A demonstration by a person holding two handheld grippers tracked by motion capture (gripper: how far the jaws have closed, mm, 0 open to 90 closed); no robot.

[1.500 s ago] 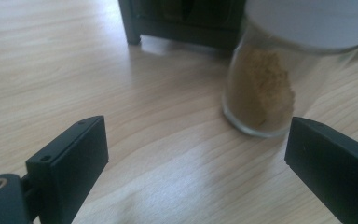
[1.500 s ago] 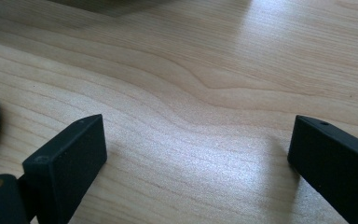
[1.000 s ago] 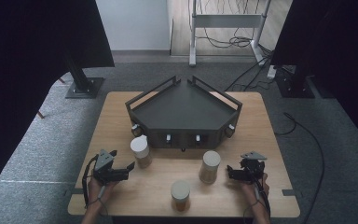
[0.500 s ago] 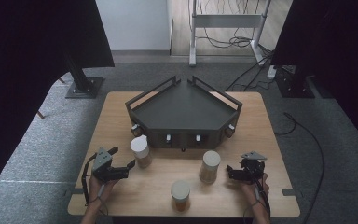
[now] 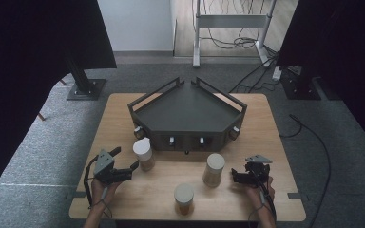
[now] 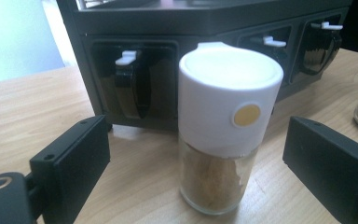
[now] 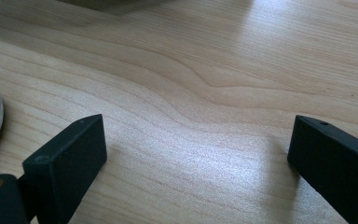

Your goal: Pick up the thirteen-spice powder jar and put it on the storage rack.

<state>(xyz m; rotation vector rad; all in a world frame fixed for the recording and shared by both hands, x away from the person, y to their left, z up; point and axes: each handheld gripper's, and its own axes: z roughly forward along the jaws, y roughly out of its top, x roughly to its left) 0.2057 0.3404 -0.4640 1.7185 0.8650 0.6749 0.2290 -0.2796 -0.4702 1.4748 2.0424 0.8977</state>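
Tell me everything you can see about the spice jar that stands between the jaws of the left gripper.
The spice jar is a small clear jar, glass or plastic by its look, with a tall white cap bearing a round yellow dot on its side. Tan powder fills the clear part. It stands upright on the wooden table, just in front of the dark rack at its left end. The left gripper has its jaws open on either side of the jar, and neither pad touches it.

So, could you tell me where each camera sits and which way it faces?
High view: above the person's side, facing forward and down on the table; forearms, left gripper, right gripper.
Left gripper view: along its open jaws at the spice jar before the rack.
Right gripper view: open jaws over bare wood.
Shared: jar, rack.
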